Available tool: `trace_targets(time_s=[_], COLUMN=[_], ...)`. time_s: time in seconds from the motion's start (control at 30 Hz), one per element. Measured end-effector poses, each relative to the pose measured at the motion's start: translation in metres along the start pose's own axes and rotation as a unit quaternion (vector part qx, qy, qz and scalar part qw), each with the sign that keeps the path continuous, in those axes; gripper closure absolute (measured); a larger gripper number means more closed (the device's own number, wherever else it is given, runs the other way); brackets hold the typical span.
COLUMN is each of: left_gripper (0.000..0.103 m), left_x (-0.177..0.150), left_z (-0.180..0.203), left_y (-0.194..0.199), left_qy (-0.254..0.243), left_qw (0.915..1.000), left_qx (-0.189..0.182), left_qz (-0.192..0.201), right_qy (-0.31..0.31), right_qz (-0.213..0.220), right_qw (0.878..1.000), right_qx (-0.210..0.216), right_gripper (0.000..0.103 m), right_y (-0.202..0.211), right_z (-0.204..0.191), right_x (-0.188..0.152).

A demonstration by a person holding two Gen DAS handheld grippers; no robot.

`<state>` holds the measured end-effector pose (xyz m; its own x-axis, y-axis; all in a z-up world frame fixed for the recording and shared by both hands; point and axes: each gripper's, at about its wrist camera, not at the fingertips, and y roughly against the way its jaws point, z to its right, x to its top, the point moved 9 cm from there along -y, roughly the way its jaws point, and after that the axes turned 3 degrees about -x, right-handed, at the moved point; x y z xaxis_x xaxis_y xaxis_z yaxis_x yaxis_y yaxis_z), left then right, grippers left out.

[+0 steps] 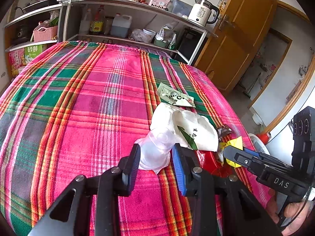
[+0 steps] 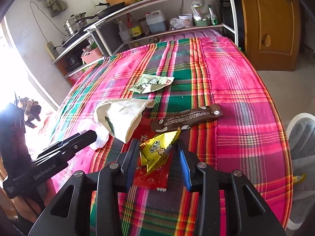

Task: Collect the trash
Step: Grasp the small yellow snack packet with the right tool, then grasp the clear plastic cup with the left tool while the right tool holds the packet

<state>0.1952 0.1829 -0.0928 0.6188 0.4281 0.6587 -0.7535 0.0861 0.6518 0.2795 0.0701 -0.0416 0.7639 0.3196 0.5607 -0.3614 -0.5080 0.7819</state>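
Trash lies on a plaid tablecloth. My left gripper straddles a thin clear plastic bag; its jaws stand apart around it. A white paper bag lies just beyond. My right gripper straddles a yellow snack wrapper that lies on a red wrapper; its jaws stand apart. A brown coffee sachet and a pale green wrapper lie farther off. The right gripper also shows in the left wrist view.
A metal shelf rack with bottles, pots and a kettle stands behind the table. A wooden door is at the right. A white bin stands on the floor beside the table's right edge.
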Motion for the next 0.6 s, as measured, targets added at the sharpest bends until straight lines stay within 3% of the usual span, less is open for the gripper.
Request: trace_targets(time_s=[0.13,0.33,0.6], left_gripper=[0.069,0.071,0.074], left_x=[0.001,0.002,0.001], left_z=[0.002,0.003,0.005], left_y=[0.000,0.001,0.009], left_qy=[-0.003,-0.008,-0.013], left_qw=[1.0000,1.0000,0.9998], left_qx=[-0.001,-0.001,0.007], left_qz=[0.000,0.003,0.013], right_qy=[0.005,0.010,0.012], right_qz=[0.003,0.010,0.018], right_qw=[1.000,1.000,1.000], right_qx=[-0.003,-0.003,0.000], right_gripper=[0.068,0.083,0.086], right_y=[0.000,0.007,0.017], right_z=[-0.001,0.000,0.002], right_x=[0.000,-0.001,-0.003])
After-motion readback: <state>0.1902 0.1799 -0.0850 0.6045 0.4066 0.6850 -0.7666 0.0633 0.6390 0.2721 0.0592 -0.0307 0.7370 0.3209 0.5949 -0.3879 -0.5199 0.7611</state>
